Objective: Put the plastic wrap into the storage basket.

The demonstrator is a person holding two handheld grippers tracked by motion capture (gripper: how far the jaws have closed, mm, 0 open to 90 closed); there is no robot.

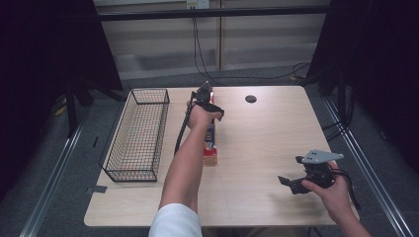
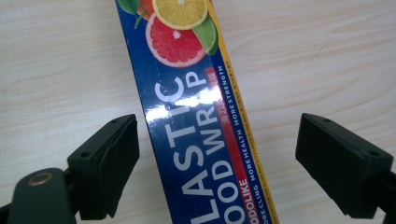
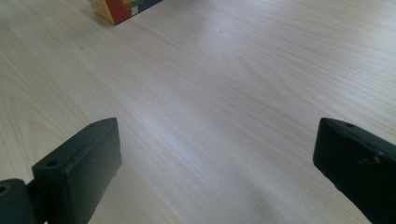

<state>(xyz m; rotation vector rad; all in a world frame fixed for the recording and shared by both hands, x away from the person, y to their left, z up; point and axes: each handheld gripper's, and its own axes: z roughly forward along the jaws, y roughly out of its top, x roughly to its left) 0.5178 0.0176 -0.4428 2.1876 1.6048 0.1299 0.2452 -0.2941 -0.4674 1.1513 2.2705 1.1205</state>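
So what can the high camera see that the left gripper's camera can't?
The high view alone gives the wire basket, the person's forearms, the right gripper held above the table's near right part, and the dark round spot near the far edge. The left gripper view alone gives the box's lettering, reading plastic food wrap, its fruit pictures, and the gaps between the box and each open jaw. Both share the box, the wooden table and the left gripper.
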